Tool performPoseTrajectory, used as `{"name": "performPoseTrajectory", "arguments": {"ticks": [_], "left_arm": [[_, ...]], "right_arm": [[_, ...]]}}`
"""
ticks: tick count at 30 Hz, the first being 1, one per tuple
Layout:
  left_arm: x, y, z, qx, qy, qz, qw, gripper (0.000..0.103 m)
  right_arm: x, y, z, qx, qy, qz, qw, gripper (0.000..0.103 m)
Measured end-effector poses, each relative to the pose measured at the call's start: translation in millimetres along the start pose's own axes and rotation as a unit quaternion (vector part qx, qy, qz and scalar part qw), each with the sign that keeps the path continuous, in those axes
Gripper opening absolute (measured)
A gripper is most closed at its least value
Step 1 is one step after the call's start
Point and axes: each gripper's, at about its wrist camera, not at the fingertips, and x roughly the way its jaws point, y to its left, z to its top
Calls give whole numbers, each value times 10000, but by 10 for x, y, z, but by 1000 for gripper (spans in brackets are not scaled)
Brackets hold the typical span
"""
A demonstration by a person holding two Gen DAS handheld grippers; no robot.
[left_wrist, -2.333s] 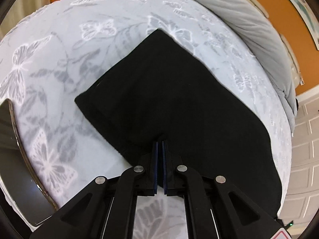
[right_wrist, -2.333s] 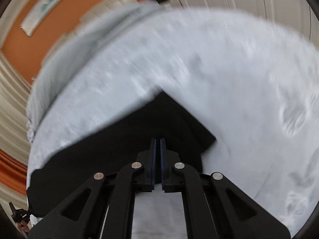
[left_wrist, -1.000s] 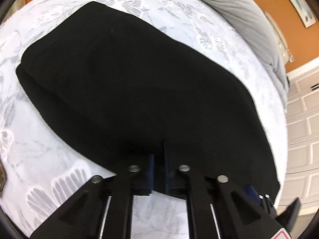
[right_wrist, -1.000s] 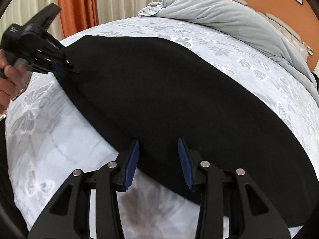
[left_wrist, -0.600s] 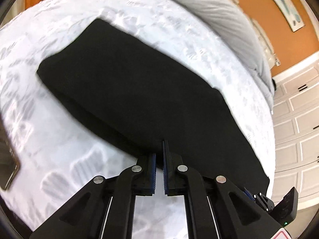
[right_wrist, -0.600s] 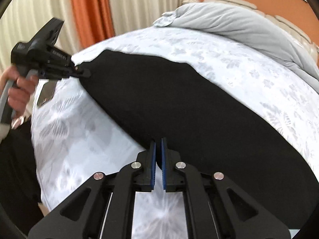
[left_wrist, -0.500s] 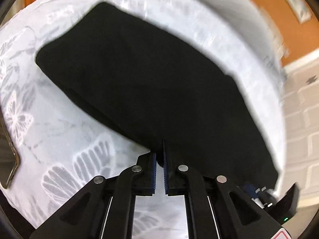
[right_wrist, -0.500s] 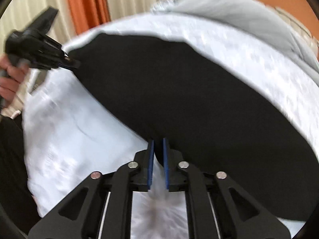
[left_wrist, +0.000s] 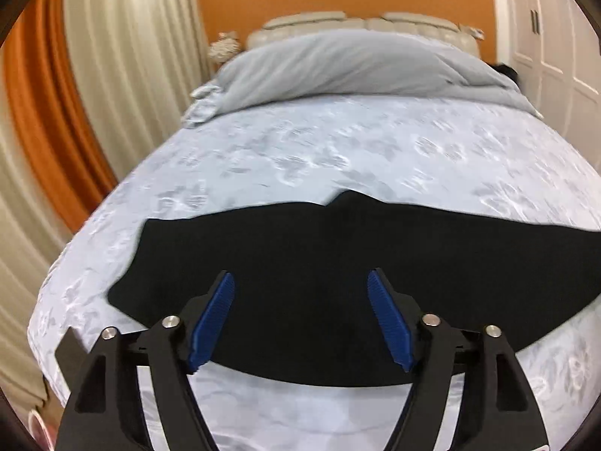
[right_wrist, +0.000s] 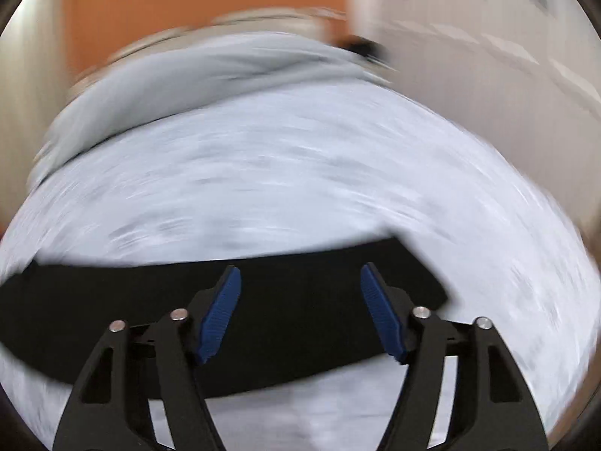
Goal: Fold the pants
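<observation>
The black pants (left_wrist: 338, 248) lie flat as a long band across the near part of the bed (left_wrist: 338, 150). My left gripper (left_wrist: 300, 285) is open and empty, its blue pads above the left half of the pants near the front edge. In the blurred right wrist view the pants (right_wrist: 300, 308) also lie flat, with their right end showing. My right gripper (right_wrist: 300, 278) is open and empty above the pants' right half.
The bed has a pale grey butterfly-print cover. A grey duvet (left_wrist: 357, 67) is bunched at the headboard. Cream and orange curtains (left_wrist: 56, 112) hang at the left; white wardrobe doors (left_wrist: 556, 56) stand at the right.
Both grippers were shut on the pants' near edge and have let go. Both are now open and pulled back, facing the headboard. The pants now lie flat.
</observation>
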Motion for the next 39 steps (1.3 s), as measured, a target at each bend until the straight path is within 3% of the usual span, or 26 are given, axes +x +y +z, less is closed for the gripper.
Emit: {"name": "performPoseTrajectory", "arguments": {"ticks": [2,4,8,12,14,15,17,20,21,23,24,27,29,31,36,39], "left_arm": [[50,-210,28,42,98,-112,9999,75],[88,-356,-9,58,159,-134,9998,77],[177,-683,40,-34,268,-179,9995,78],[285,-880,30,8,282,-72,9996,81],[360,-935,10,134,335,50,9993,81],[383,-935,4,169,359,76,9992,81],[443,-907,-2,146,448,97,9988,81],[497,-867,10,-10,578,-74,9983,81],[513,-864,11,-40,599,-86,9982,81],[538,-892,-6,44,621,-75,9980,81],[550,-908,-19,94,633,-58,9979,81],[571,-970,-49,239,683,-32,9974,81],[556,-985,-38,269,656,-26,9975,81],[524,-994,-21,316,578,45,9978,83],[471,-983,2,312,489,94,9983,83],[460,-972,4,324,458,163,9983,83]], "right_arm": [[140,-435,-17,520,158,17,9985,63],[215,-553,-125,577,254,71,9980,63],[450,-574,-207,204,553,131,9982,63],[657,-400,-346,-377,755,155,9963,47],[659,-383,-298,-404,661,246,9967,16],[610,-391,-236,-325,575,300,9974,13],[297,-324,-18,-439,-40,289,9986,12],[224,-341,88,-532,-284,85,9981,12],[332,-398,51,-488,-164,-28,9987,12],[746,-598,-147,-166,524,-232,9982,12],[795,-651,-243,-72,433,-148,9989,13],[634,-540,-121,-177,387,-293,9987,21],[469,-508,-88,-16,182,-176,9997,24],[300,-446,-117,106,98,-189,9997,55],[-112,47,-184,-366,-203,185,9990,57],[-154,326,-247,-446,-264,624,9967,66]]}}
